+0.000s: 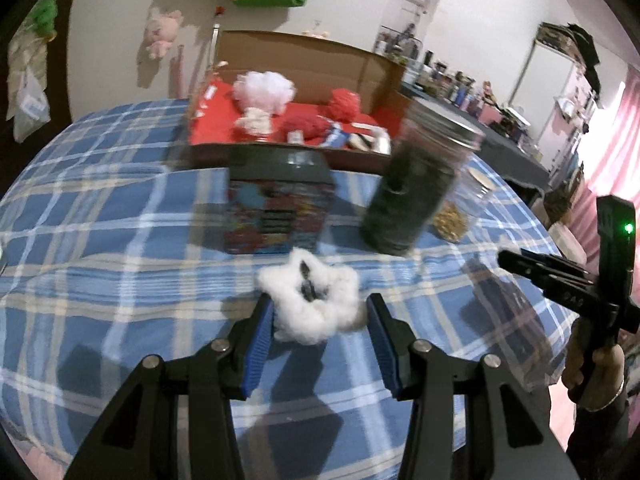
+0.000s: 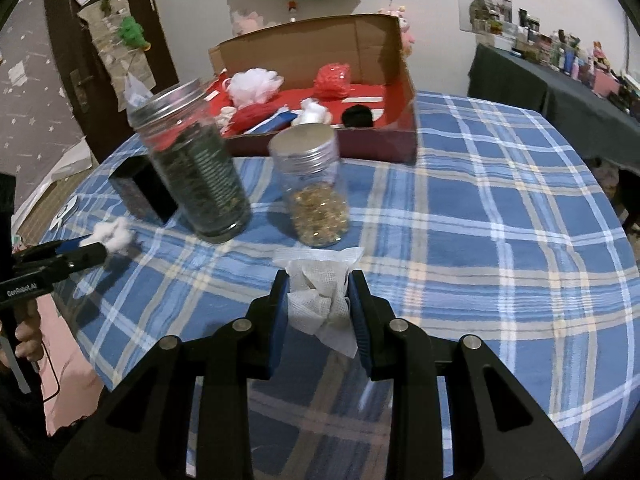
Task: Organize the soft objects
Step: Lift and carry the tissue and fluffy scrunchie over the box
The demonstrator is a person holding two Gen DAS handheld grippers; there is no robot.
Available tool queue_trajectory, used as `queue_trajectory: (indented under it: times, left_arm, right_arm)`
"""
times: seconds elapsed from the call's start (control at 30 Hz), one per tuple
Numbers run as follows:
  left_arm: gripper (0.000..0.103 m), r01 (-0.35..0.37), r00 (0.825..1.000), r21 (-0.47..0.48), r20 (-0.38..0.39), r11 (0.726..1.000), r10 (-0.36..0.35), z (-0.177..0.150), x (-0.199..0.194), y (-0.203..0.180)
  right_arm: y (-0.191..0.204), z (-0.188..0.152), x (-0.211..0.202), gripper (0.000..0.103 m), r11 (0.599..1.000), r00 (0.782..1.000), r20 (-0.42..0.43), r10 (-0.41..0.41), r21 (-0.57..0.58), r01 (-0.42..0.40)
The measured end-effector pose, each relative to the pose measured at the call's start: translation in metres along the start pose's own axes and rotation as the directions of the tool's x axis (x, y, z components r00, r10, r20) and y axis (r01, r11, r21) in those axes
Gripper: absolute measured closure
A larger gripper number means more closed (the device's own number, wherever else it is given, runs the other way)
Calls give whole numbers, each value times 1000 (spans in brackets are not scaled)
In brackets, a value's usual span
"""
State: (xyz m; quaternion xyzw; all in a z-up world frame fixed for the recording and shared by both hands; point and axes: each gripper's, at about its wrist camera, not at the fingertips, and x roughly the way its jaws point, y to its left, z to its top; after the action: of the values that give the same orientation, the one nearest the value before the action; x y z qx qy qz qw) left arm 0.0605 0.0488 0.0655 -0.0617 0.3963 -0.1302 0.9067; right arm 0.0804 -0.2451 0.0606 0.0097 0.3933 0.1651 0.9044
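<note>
My left gripper (image 1: 320, 312) is shut on a white fluffy cotton piece (image 1: 310, 300) and holds it above the blue plaid tablecloth (image 1: 120, 220). It also shows at the left of the right wrist view (image 2: 108, 240) with the cotton (image 2: 114, 236) between its fingers. My right gripper (image 2: 318, 300) is shut on a crumpled white gauze cloth (image 2: 320, 292). The open cardboard box (image 2: 384, 64) with a red lining stands at the back and holds a white pompom (image 2: 252, 86), red soft pieces (image 2: 334, 76) and other soft items. The right gripper also shows at the right edge of the left wrist view (image 1: 508, 258).
A tall jar of dark leaves (image 2: 192, 160) and a smaller jar with golden beads (image 2: 314, 188) stand in front of the box. A dark printed tin (image 1: 278, 200) stands beside them. A dark side table (image 2: 560, 92) with clutter is at the right.
</note>
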Motion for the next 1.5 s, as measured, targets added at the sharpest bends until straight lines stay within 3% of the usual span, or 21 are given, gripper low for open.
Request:
queue_trajectory:
  times: [0.37,0.77,1.5]
  left_arm:
    - [54,-85,996,-66,21,994,86,10,-11,50]
    - [54,-120,990,-32,65,992,122,35,2,87]
    - [54,-11,996,95,94,995,2,74,24,105]
  right_arm:
    - [-18,19,1,75,999,999,12,-46,16,45]
    - [-30,41,15,75,996,997,8,-82,19,82]
    - [-39,73,32,75,995,995,26,-95,-7,95]
